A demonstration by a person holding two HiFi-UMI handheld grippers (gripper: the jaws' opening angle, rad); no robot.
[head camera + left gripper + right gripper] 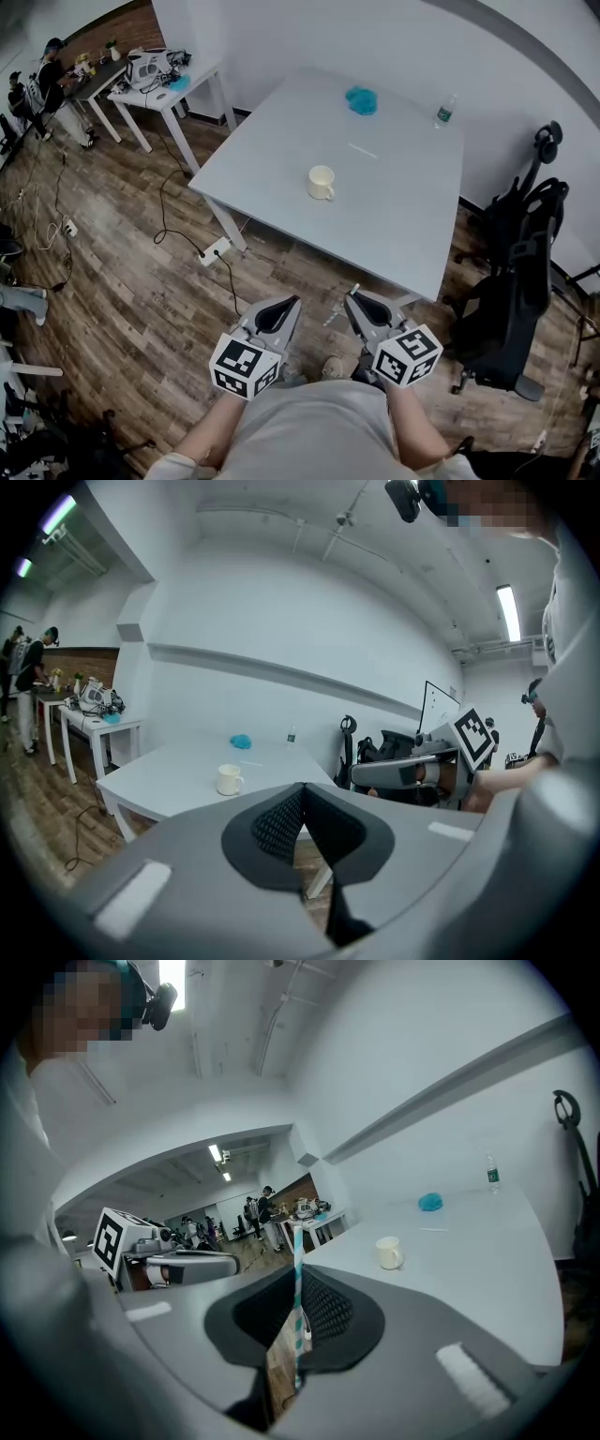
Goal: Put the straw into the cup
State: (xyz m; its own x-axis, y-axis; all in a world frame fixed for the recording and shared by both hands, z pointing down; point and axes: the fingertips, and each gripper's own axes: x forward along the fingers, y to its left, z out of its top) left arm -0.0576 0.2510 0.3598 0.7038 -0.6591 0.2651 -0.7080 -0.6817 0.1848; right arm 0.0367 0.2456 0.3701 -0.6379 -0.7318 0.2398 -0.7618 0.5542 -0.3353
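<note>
- Step: the carry. The straw (297, 1249) is already picked, not yet near the cup (322, 182); judged early-to-mid task.
- right gripper (355, 297): jaws closed on the straw, a teal-and-white striped one. In the right gripper view it stands upright between the pads, its top poking out toward 12 o'clock above the jaws.
- left gripper (285, 304): jaws pressed together, nothing between them, idle beside the right one.
- Both grippers are held low at the person's waist, over the wood floor (141, 281) and off the table (412, 216).
- The cup is white with a handle, upright and open-topped, on the table at about 12 o'clock from the grippers and well apart from them.
- A blue crumpled thing (361, 99) lies at 1 o'clock from the cup, and a bottle (444, 111) at 2 o'clock, near the far edge.
- A thin pale strip (362, 150) lies on the table between the cup and the blue thing; I cannot tell what it is.
- Next move calls for: bring the right gripper forward over the table, line the straw's lower end above the cup mouth, keep it near vertical, lower it in, then part the jaws.
- The left gripper could steady the cup; probably not needed.
</note>
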